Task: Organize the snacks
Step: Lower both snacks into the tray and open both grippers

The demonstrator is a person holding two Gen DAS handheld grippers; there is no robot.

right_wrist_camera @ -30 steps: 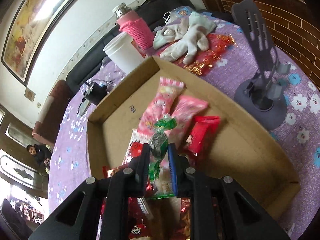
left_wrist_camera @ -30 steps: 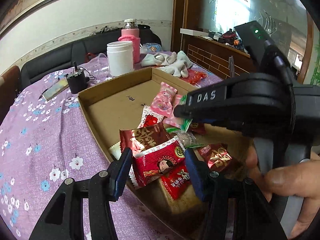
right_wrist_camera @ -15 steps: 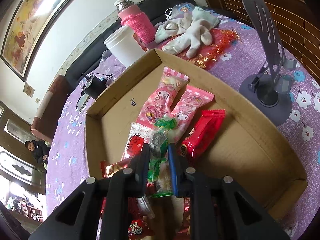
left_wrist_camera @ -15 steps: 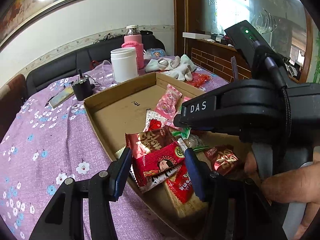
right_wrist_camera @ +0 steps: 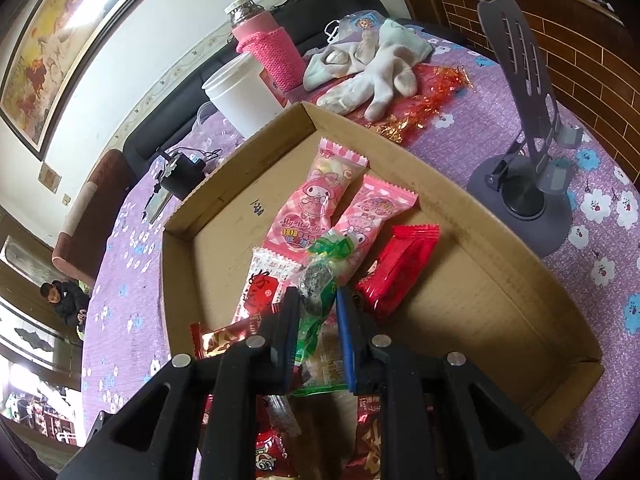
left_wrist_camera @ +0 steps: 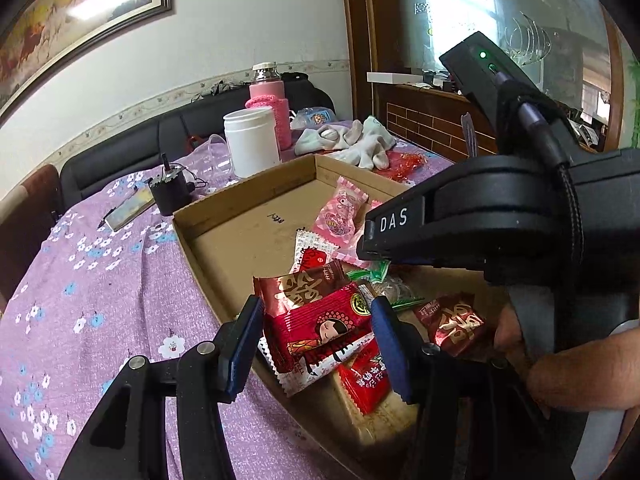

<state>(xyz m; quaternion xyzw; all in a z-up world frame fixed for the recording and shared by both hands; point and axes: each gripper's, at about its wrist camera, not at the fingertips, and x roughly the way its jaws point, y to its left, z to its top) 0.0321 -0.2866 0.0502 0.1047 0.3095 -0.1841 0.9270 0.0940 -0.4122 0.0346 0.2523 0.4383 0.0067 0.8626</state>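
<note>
The right gripper (right_wrist_camera: 318, 310) is narrow, clamped on a green candy (right_wrist_camera: 320, 280) held above the box (right_wrist_camera: 480, 216). The left gripper (left_wrist_camera: 316, 320) is wide, its fingers either side of a red packet (left_wrist_camera: 320, 328) that overhangs the box's near wall; whether they touch it cannot be told. In the box lie two pink packets (right_wrist_camera: 320, 196), a white-and-red packet (right_wrist_camera: 264, 280) and a red bar (right_wrist_camera: 400, 268). The box rests on a desk (left_wrist_camera: 100, 280) with a floral purple cloth, beside a white jar (left_wrist_camera: 252, 140).
</note>
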